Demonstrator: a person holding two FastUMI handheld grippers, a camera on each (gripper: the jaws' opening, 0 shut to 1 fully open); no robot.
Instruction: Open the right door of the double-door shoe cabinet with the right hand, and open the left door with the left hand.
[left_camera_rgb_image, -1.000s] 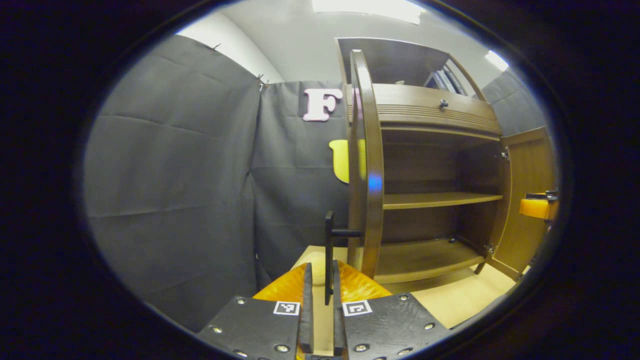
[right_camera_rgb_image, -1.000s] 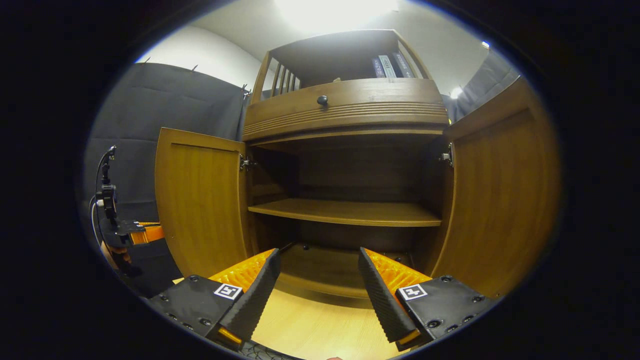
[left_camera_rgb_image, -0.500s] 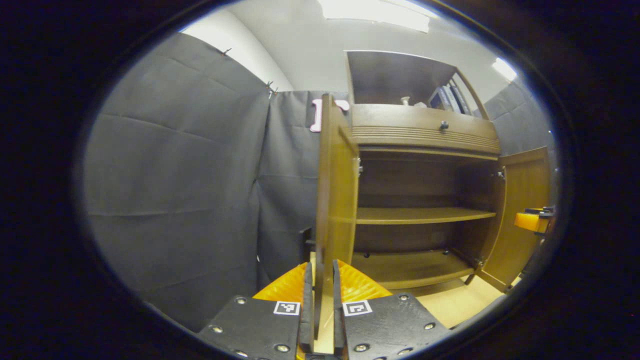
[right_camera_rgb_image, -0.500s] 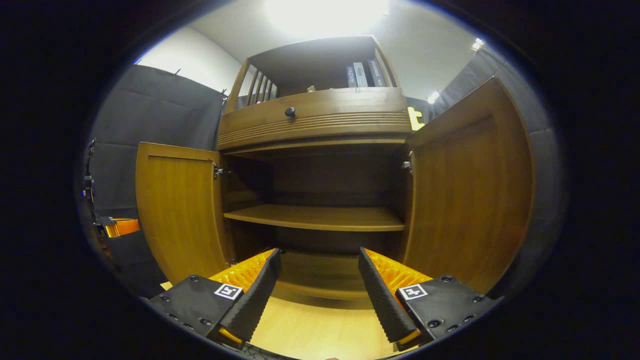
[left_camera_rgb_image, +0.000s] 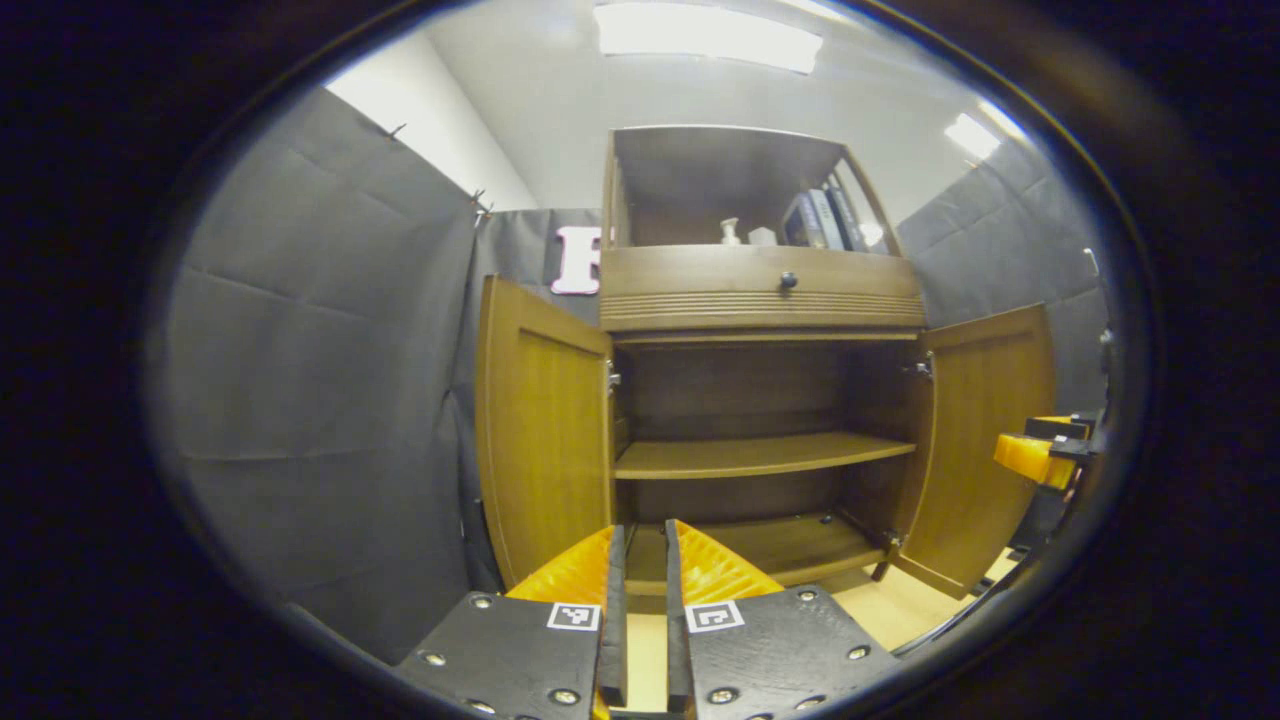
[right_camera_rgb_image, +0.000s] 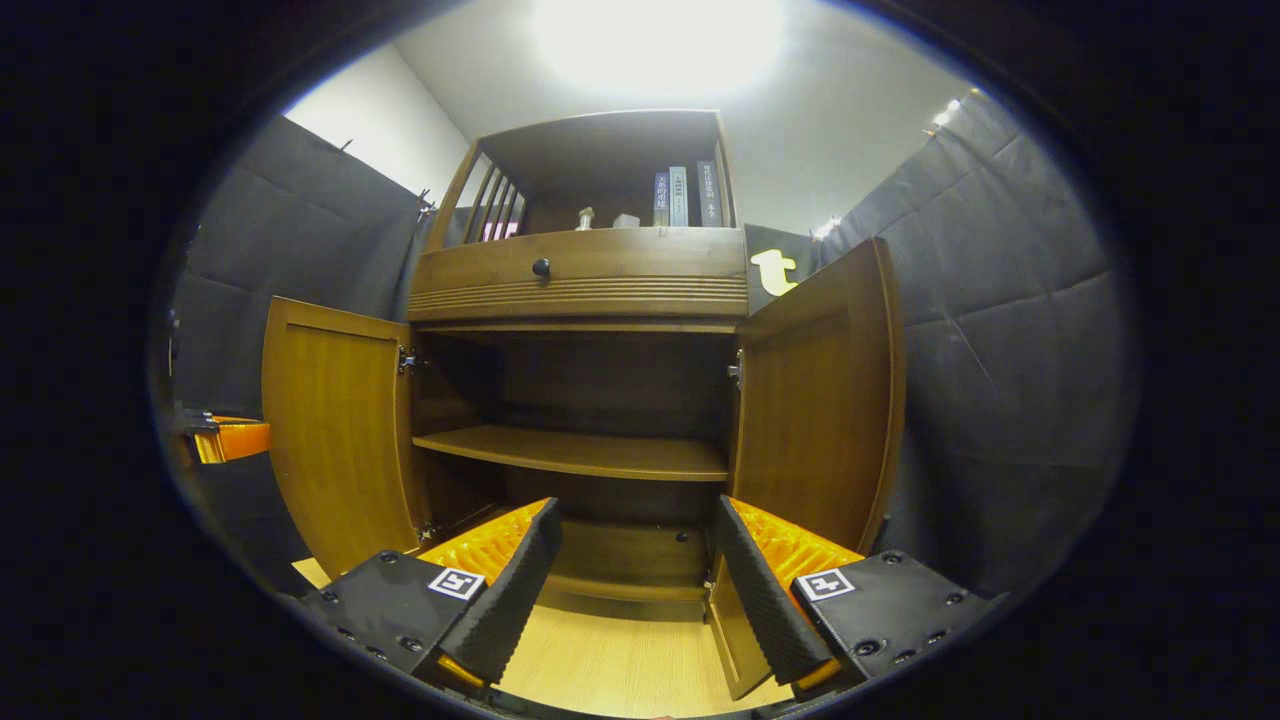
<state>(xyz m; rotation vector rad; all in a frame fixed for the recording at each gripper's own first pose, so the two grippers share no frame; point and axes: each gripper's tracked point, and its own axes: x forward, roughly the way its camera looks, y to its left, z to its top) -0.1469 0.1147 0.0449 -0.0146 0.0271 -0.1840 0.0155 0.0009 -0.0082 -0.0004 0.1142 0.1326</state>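
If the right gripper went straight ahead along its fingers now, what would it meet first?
Probably nothing at first: the right gripper points between both open doors into the shoe cabinet, likely reaching its bottom shelf or back panel. Depth is unclear.

1. My left tool (left_camera_rgb_image: 641, 610) is held level and pointing forward, its two fingers (left_camera_rgb_image: 613, 600) nearly together with only a thin slit between them and nothing in that slit.
2. My right tool (right_camera_rgb_image: 632, 580) is also held level and pointing forward, its fingers (right_camera_rgb_image: 510, 585) spread wide apart, with nothing between them.
3. In the left gripper view, my right tool (left_camera_rgb_image: 1040, 455) shows far off at the right edge, about mid-height.
4. In the right gripper view, my left tool (right_camera_rgb_image: 225, 438) shows at the far left edge, about mid-height.
5. The two tools are well apart, side by side, neither touching anything.
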